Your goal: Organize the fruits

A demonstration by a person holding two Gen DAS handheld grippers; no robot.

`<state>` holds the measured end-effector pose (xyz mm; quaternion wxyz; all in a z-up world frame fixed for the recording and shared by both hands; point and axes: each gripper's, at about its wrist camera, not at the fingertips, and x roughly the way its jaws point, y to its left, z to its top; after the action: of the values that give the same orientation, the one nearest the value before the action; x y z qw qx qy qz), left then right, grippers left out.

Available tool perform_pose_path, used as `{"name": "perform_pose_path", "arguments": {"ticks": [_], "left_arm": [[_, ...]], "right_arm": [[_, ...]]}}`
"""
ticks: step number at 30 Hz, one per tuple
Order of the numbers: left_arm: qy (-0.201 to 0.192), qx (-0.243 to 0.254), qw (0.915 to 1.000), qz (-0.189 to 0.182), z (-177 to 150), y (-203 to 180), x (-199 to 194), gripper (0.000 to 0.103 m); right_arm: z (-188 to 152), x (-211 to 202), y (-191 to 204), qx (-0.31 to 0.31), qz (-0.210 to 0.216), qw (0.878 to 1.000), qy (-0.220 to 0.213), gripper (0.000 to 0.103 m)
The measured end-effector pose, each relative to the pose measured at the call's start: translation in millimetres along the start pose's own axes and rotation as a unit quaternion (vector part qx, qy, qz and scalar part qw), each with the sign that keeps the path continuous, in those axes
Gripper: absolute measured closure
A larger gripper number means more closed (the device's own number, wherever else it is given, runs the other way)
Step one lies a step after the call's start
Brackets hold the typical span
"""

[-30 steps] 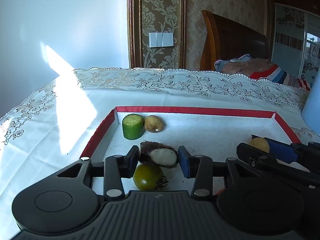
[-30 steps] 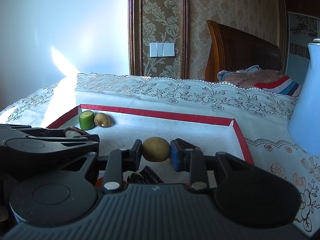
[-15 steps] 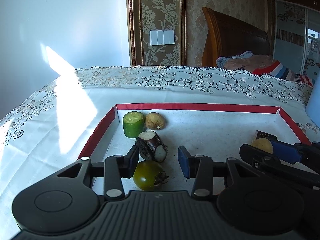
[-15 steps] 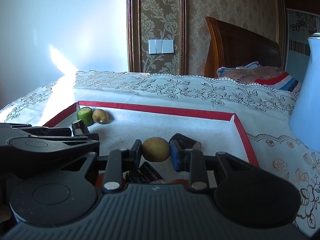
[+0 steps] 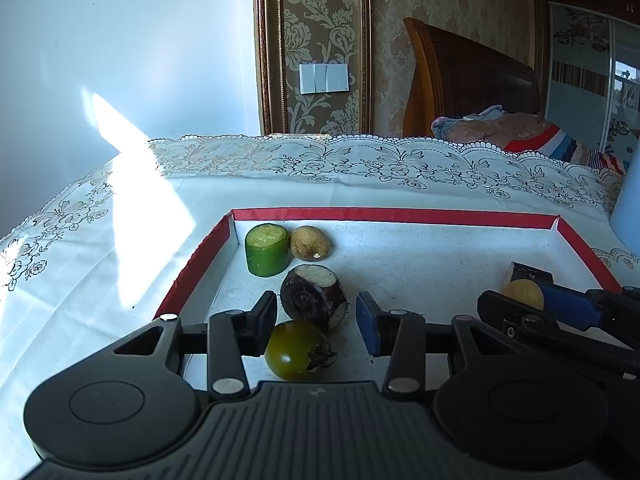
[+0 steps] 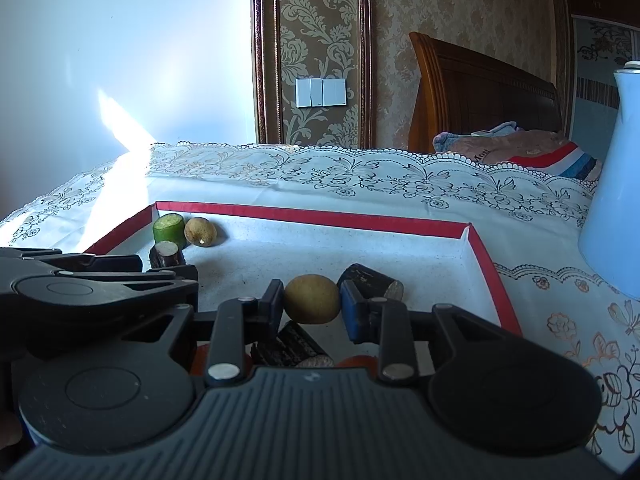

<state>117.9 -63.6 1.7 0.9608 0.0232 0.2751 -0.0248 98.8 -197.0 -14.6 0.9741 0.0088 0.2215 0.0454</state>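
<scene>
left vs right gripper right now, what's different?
The left gripper is open and holds nothing; the right gripper is shut on a tan round fruit. The left's pads stand apart with a dark cut chunk lying beyond them; the right's pads press the fruit's sides. Both sit over the red-rimmed tray.

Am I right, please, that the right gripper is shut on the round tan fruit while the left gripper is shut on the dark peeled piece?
Not quite: the left gripper is open, the dark peeled piece lying free, as the left wrist view shows. The right gripper is shut on the round tan fruit.
</scene>
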Motion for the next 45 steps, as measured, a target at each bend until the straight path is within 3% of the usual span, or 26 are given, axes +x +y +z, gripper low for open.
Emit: {"name": "perform_pose_path", "arguments": {"ticks": [3,17,22,24,27,35,39,45], "left_arm": [[0.000,-0.002,1.0000,-0.001,0,0,0,0.061],[-0.025,-0.006,0.9997,-0.006,1,3,-17,0.060],[-0.035,-0.002,0.9994,-0.008,-3,3,-32,0.052],[-0.039,0.001,0.9992,-0.007,-5,4,-38,0.042],[-0.047,0.006,0.9989,-0.003,-8,6,-49,0.037],[-0.022,-0.004,0.9997,-0.009,-20,18,-63,0.036],[-0.022,-0.011,0.9997,-0.002,-26,22,-71,0.026],[-0.016,-0.022,0.9996,-0.006,-30,30,-81,0.023]], "right_arm": [[-1,0,1,-0.001,-0.002,1.000,0.000,0.073],[-1,-20,-7,0.022,-0.014,0.999,-0.029,0.053],[-4,-32,-8,0.029,-0.016,0.999,-0.041,0.053],[-5,-39,-9,0.035,-0.014,0.998,-0.047,0.052],[-8,-49,-11,0.045,-0.015,0.997,-0.054,0.042],[-17,-66,-14,0.058,-0.014,0.996,-0.060,0.043],[-23,-75,-17,0.067,-0.013,0.996,-0.063,0.043],[-34,-90,-22,0.081,-0.011,0.995,-0.064,0.043]]}}
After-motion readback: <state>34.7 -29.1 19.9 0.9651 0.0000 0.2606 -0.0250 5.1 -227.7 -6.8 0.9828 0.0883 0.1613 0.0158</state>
